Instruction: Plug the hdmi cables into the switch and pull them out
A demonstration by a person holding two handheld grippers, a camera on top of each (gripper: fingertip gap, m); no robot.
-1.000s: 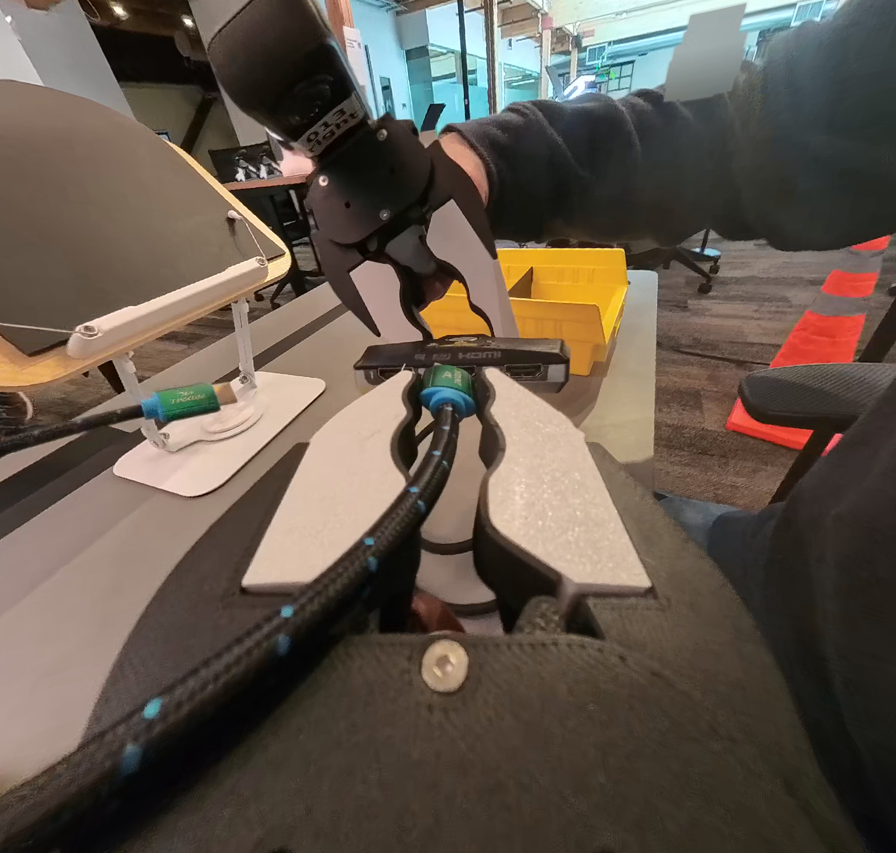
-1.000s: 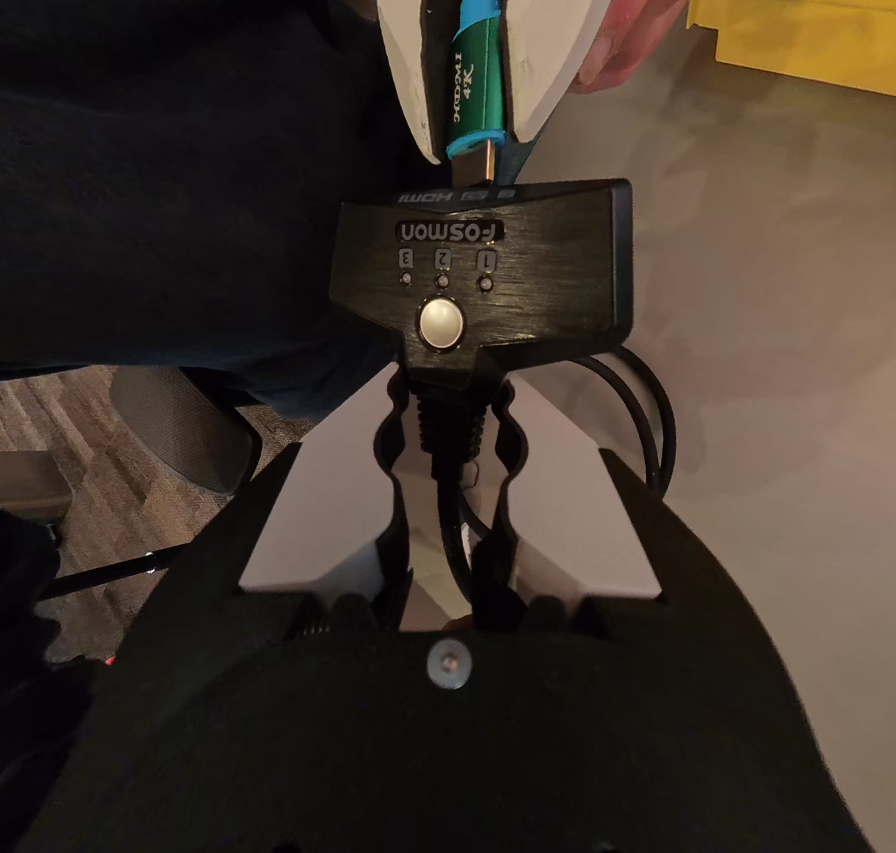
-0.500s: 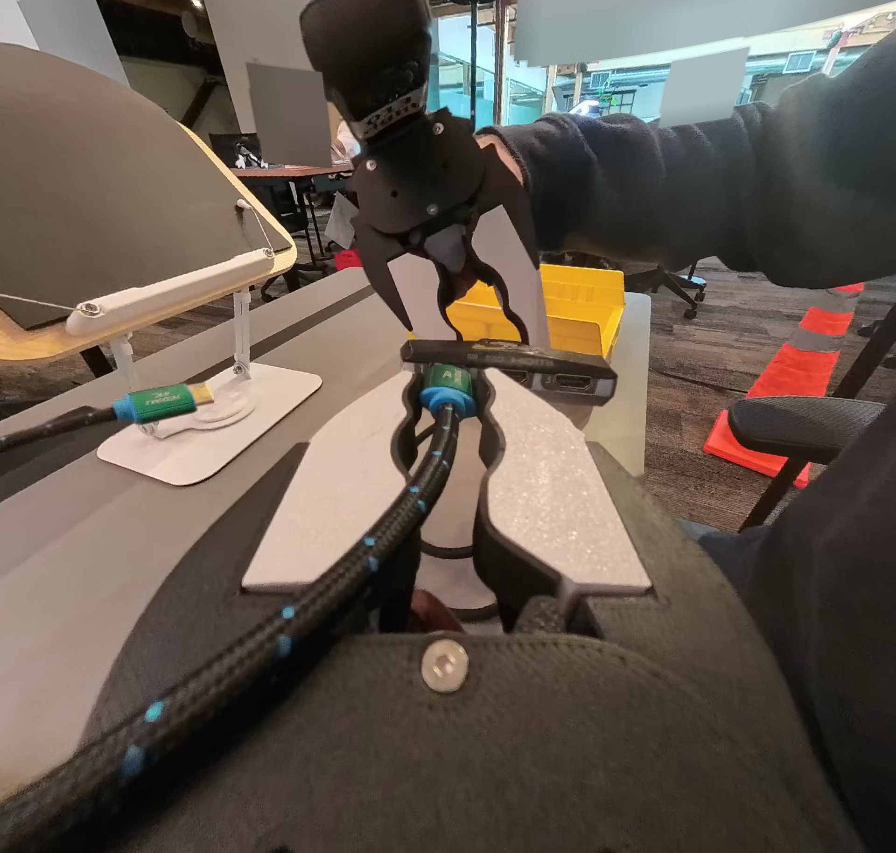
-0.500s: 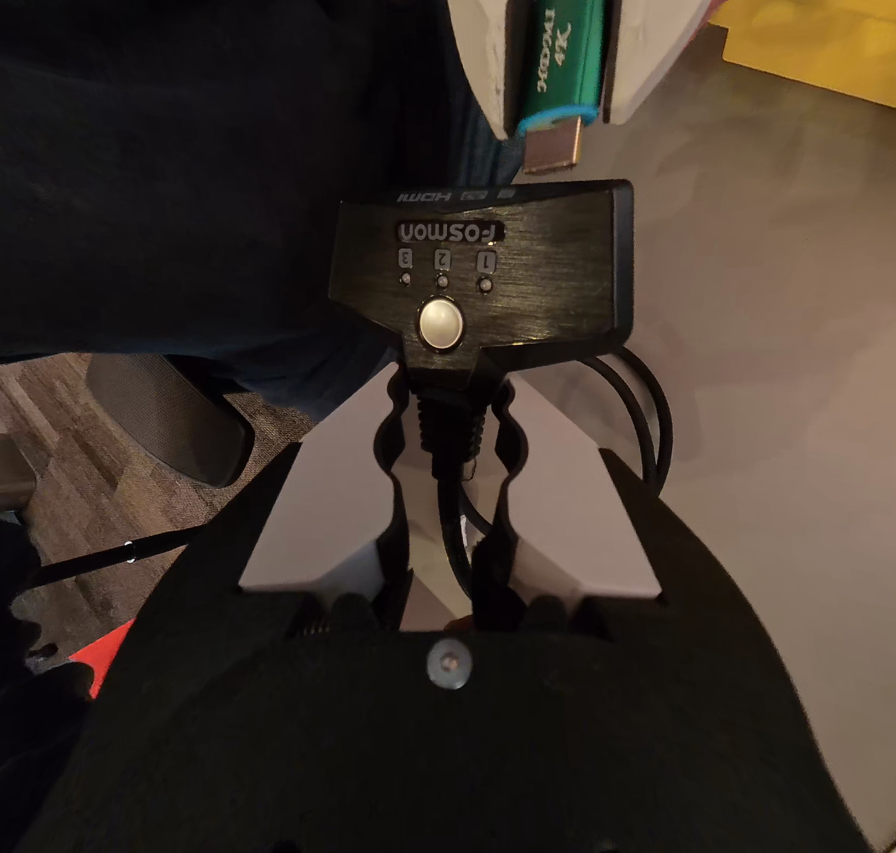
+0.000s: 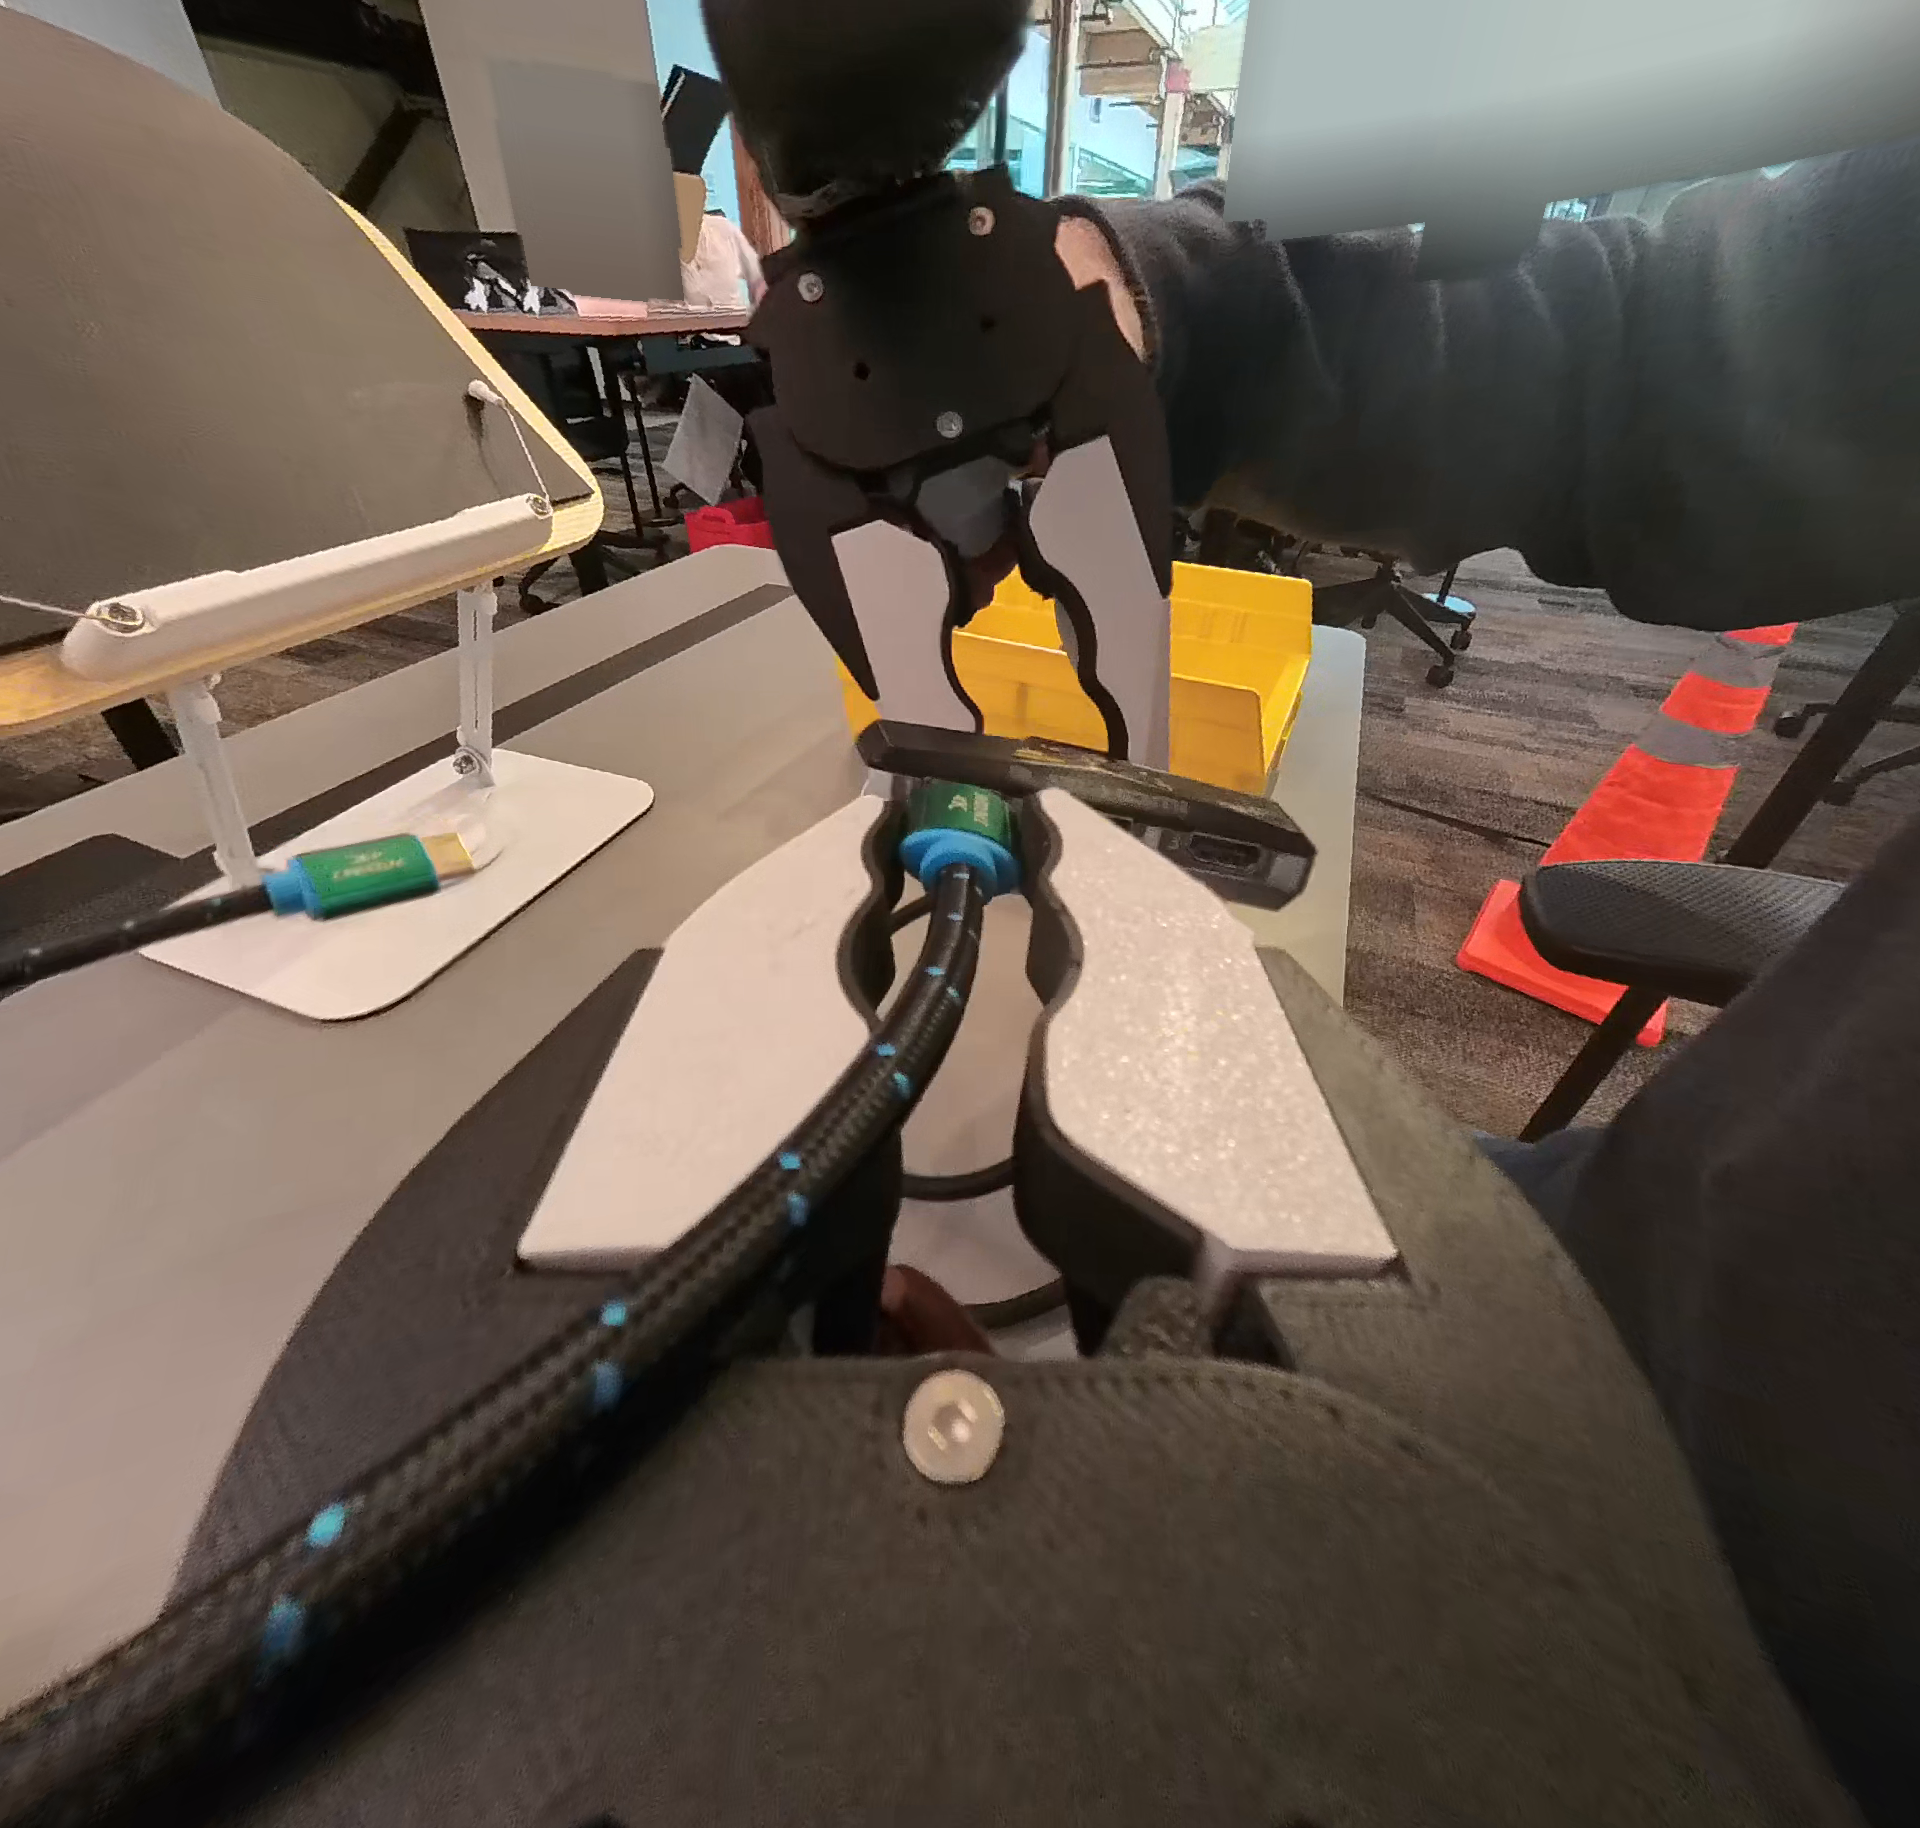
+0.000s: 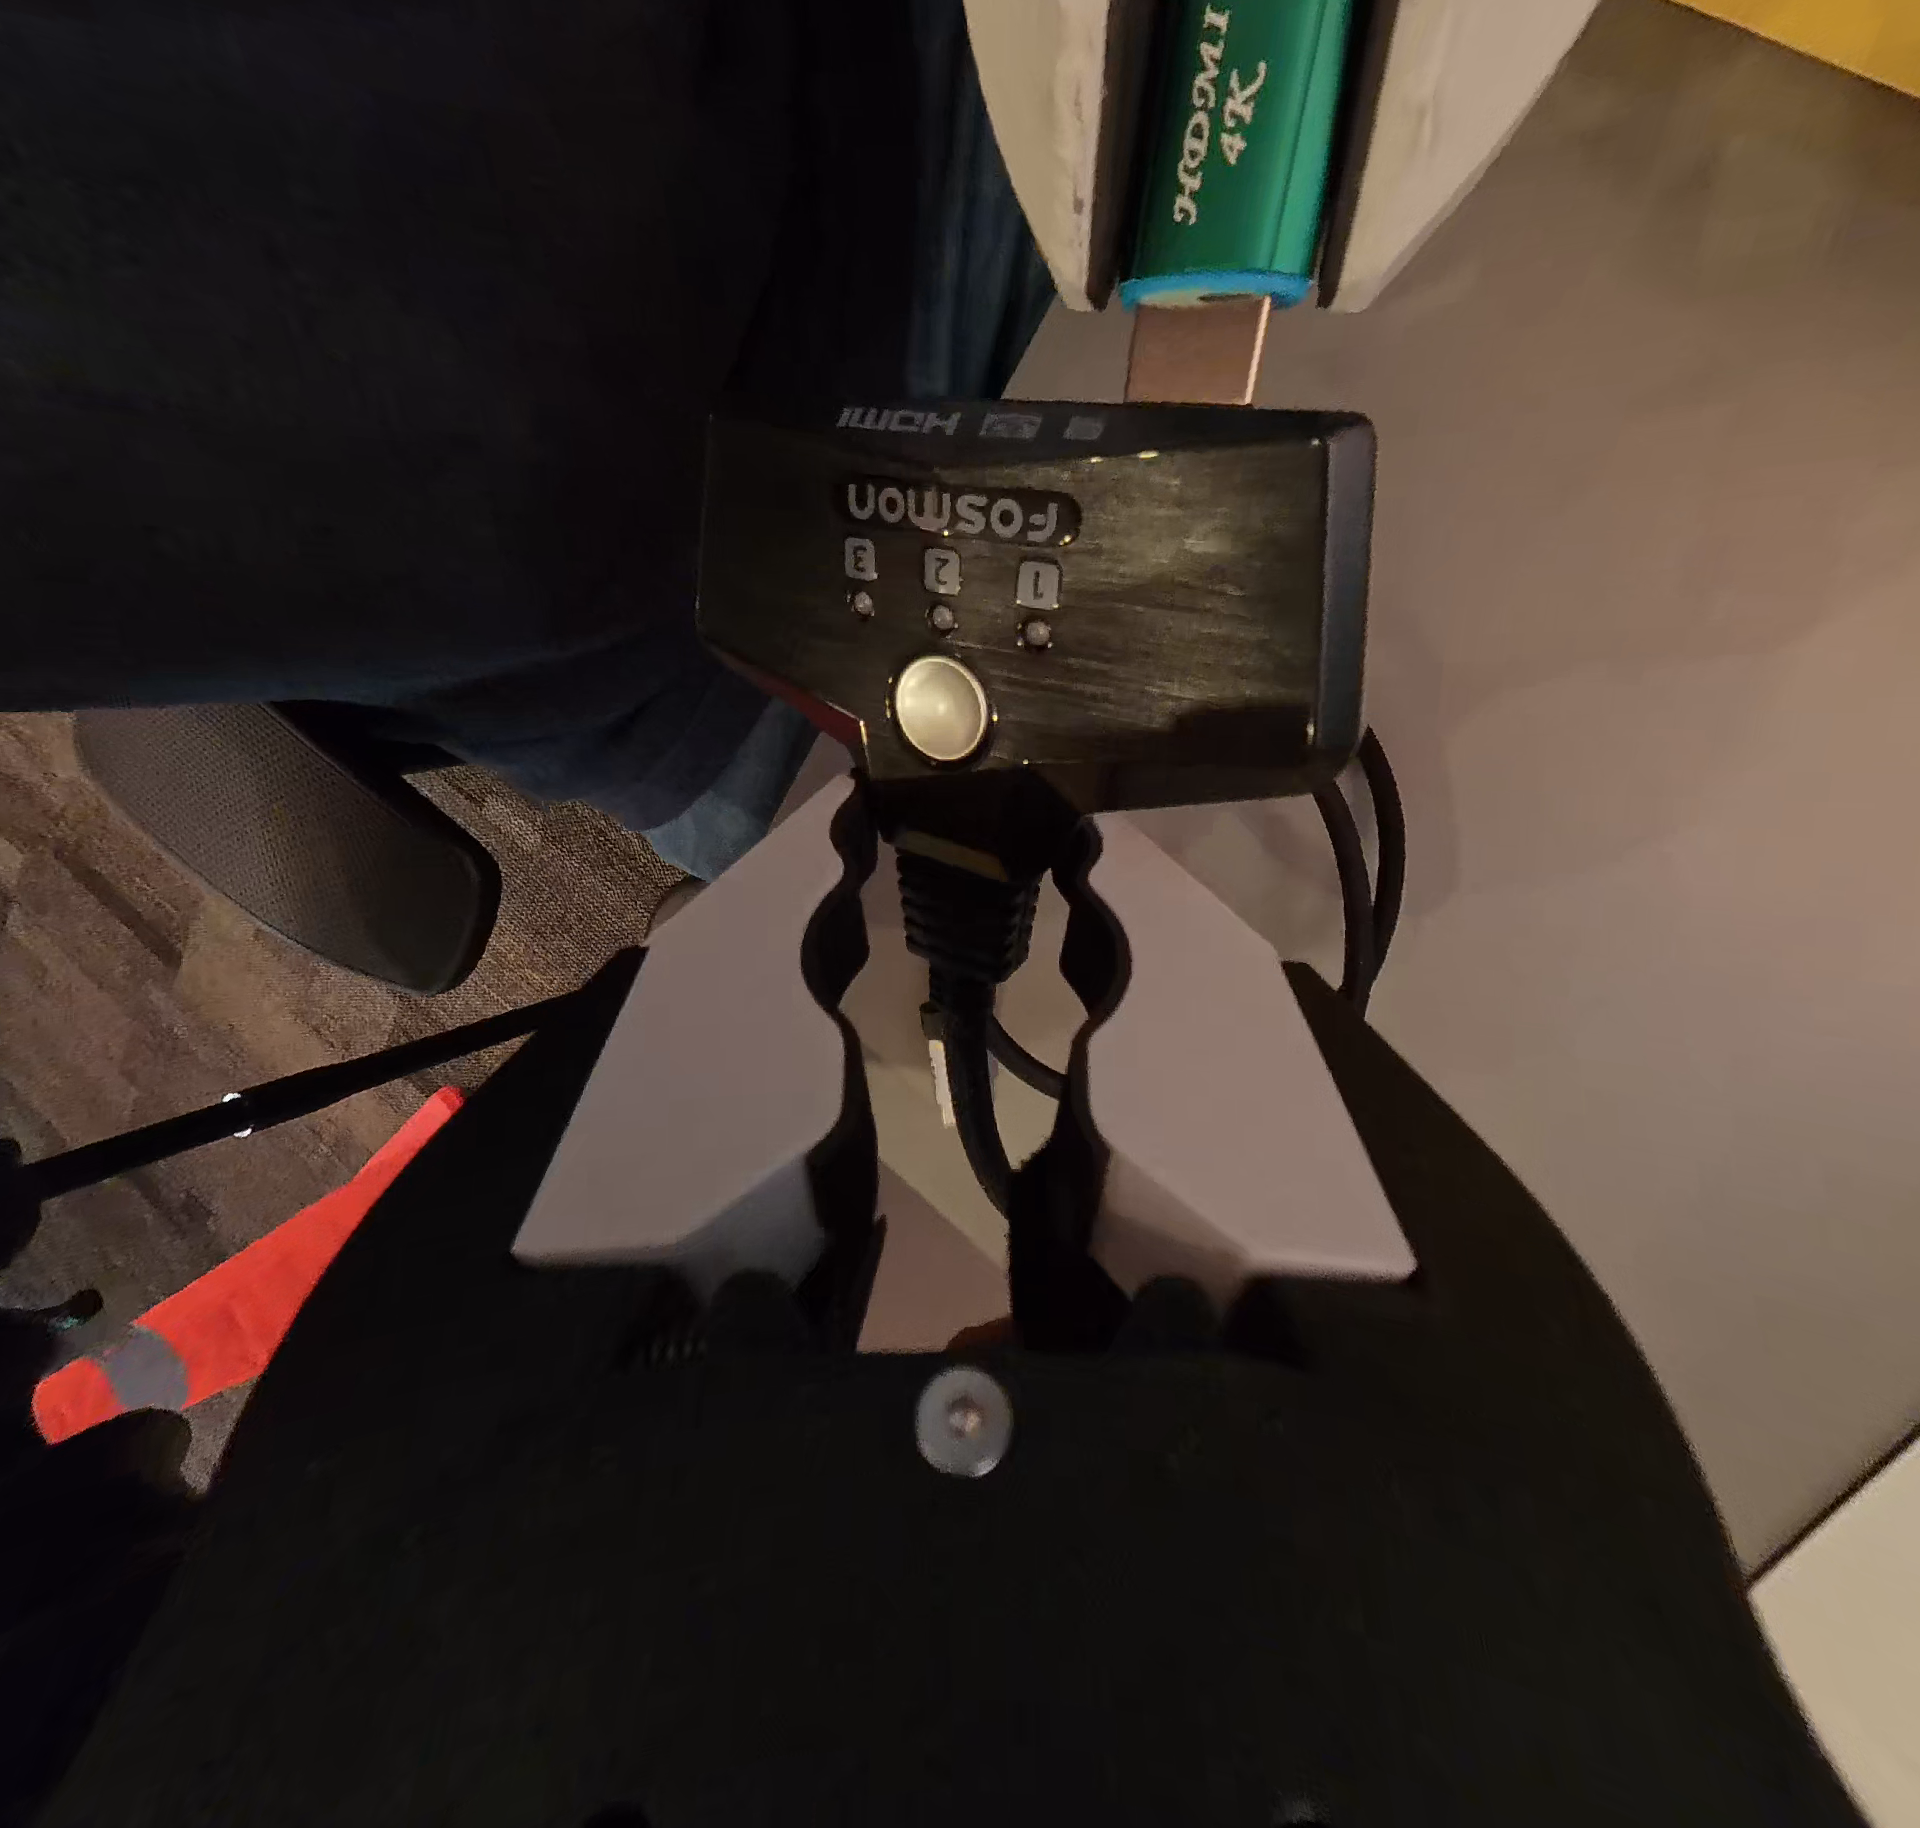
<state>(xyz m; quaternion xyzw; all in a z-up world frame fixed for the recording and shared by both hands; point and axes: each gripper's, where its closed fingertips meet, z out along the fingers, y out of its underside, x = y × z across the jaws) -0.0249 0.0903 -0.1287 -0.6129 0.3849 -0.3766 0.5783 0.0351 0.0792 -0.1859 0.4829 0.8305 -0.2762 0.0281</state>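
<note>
The black HDMI switch [image 6: 1039, 594] is held over the grey table [image 5: 675, 687]. My right gripper [image 6: 961, 822] is shut on its cable neck; in the left wrist view it [image 5: 992, 718] reaches down from above onto the tilted switch [image 5: 1091, 791]. My left gripper [image 5: 966, 812] is shut on a green HDMI plug [image 6: 1236, 116] with a braided black cable [image 5: 727, 1217]. The plug's metal tip [image 6: 1195, 355] meets the switch's far edge at its right end; I cannot tell how far in it is. A second green plug [image 5: 364, 869] lies on a white stand base.
A white stand [image 5: 540, 812] carrying a dark board [image 5: 208, 376] is at the left. A yellow bin [image 5: 1226, 677] sits behind the switch. A chair armrest [image 5: 1683, 905] and an orange cone [image 5: 1662, 770] are off the table's right edge. The switch's thin black cable [image 6: 1371, 843] loops below it. The left gripper's tips are roughly 9 centimeters from the right gripper's.
The green plug was in the switch a second ago, came out half a second ago, and now its tip is back against the switch's edge, farther right. The switch has tilted.
</note>
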